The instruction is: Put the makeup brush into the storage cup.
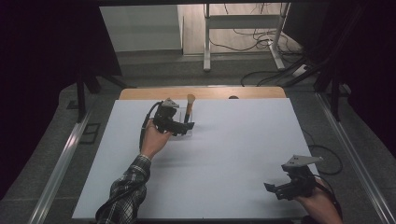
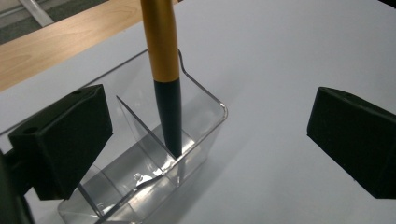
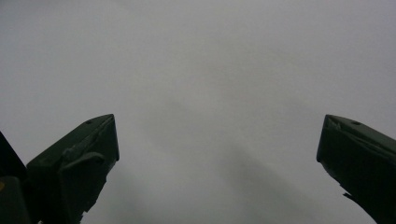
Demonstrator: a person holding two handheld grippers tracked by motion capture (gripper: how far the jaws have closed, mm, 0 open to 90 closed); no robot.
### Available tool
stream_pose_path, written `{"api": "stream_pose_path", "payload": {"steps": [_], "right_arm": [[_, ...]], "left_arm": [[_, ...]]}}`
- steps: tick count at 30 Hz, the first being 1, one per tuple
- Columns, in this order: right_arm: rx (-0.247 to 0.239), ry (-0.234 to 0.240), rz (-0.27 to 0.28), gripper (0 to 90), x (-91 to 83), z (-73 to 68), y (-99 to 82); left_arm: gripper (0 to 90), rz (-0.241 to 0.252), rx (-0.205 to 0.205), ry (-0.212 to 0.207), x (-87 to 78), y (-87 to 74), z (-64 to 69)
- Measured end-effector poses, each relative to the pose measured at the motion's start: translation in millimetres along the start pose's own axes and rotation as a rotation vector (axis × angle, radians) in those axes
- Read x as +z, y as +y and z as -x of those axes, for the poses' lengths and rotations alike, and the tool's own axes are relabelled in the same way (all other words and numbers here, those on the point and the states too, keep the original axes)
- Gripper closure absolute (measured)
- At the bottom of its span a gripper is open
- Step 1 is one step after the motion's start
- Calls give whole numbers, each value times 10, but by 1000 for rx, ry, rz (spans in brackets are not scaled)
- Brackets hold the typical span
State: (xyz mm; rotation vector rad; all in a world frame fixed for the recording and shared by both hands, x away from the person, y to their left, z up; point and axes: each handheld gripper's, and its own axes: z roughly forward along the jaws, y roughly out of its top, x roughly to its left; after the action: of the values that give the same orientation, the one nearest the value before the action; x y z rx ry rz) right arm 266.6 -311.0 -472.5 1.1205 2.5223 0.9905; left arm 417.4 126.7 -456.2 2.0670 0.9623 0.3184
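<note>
Jaws of the left hand-held gripper point(image 2: 205, 135) are wide apart and hold nothing. Between them, the brush point(image 2: 167, 79) already stands in the clear box point(image 2: 205, 135), at 11 o'clock on the counter point(image 1: 224, 154). I think only pulling away is left. The right hand-held gripper point(image 1: 280, 187) waits wide open at 5 o'clock.

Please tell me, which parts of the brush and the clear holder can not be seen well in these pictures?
- Brush: the left gripper view's top edge cuts off its head.
- Clear holder: in the high view the left gripper covers most of it; the left gripper view's bottom edge cuts off its near end.
- Number of compartments: cannot tell.
- Dark spot on the wooden strip: too small to identify.
</note>
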Motion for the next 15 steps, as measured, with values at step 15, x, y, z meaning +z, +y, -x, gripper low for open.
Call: {"api": "stream_pose_path", "payload": {"steps": [15], "right_arm": [[17, -25, 13, 0, 6, -5, 0]], "left_arm": [[4, -23, 9, 7, -66, -109, 33]]}}
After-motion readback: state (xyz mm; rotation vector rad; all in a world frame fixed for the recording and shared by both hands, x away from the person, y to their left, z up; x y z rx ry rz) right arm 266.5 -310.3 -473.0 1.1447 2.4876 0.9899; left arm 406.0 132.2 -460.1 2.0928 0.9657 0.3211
